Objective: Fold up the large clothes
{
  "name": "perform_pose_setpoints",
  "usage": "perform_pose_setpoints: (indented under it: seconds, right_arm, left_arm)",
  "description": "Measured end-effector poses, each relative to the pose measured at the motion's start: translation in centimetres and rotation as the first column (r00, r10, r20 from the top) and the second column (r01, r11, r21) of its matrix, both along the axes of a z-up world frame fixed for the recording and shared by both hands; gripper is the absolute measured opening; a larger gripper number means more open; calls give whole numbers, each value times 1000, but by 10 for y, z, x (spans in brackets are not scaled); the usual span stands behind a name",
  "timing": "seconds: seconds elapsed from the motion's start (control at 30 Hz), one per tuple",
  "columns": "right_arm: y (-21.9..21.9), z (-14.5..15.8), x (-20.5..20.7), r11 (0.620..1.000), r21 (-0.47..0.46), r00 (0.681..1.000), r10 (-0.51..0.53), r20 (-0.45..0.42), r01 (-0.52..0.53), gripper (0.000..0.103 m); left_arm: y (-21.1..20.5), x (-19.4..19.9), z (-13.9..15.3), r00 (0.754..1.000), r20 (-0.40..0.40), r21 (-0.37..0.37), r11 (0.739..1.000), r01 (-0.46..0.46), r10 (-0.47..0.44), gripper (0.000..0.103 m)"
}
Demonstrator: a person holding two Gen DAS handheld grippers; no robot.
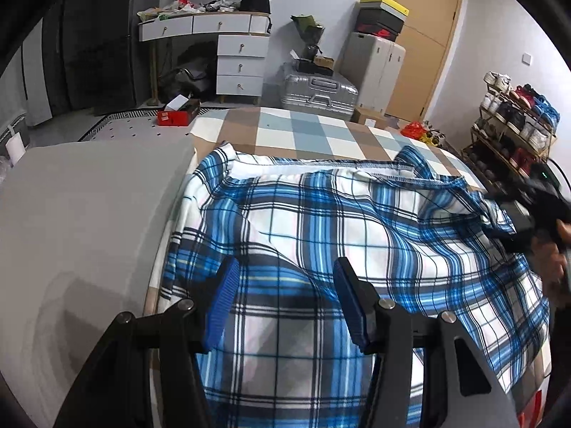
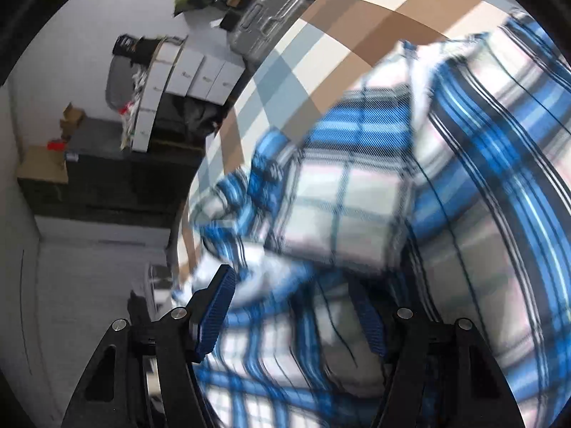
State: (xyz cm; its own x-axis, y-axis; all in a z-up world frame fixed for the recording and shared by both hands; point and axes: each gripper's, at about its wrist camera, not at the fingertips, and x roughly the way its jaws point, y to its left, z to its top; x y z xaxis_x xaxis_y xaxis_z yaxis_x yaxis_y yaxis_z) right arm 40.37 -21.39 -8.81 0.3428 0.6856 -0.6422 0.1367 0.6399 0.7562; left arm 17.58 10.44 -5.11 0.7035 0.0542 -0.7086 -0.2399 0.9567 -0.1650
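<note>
A large blue, white and black plaid garment (image 1: 321, 235) lies spread and rumpled on the checked bed cover (image 1: 285, 128). My left gripper (image 1: 285, 281) is open just above its near part, the blue pads apart with cloth showing between them. My right gripper (image 2: 292, 289) is open too, tilted sideways over the garment (image 2: 357, 221); that view is blurred. The right gripper and the hand holding it also show at the right edge of the left wrist view (image 1: 539, 214), at the garment's right side.
A grey cushion or mattress block (image 1: 89, 214) lies left of the garment. Beyond the bed stand a white dresser (image 1: 239, 60), a silver suitcase (image 1: 317, 89), a red box (image 1: 178, 114) on the floor and a shoe rack (image 1: 514, 125) at the right.
</note>
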Motion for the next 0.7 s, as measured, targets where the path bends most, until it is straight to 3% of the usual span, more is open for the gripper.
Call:
perform_pose_setpoints:
  seconds: [0.13,0.3,0.37,0.47,0.6,0.7]
  right_arm:
    - [14,29,26,1000,8,999,-17,36,17,66]
    - [22,80,38,999,-27,979,-21,203,27,67]
    - [15,92,24,999,-50,962,-6,272,20,68]
    - [3,92,-6,991,-130,956,53,287,-16,68]
    - [-33,82,-66,943,-331,944,127,304,-20,68]
    - [-77,71,-119,906,-420,946,89,312,53,68]
  left_arm:
    - [-2,-5,2,1000,-5,23,1000,2,-2,49]
    - [0,-7,3,1000,-1,20,1000,-10,10,49]
    - [2,-9,2,1000,3,14,1000,-13,13,49]
    - [5,-11,0,1000,0,18,1000,-26,26,49]
    - [13,-16,-4,999,-4,-12,999,-48,48,49]
    - [17,-24,-7,998,-9,-29,998,-59,58,49]
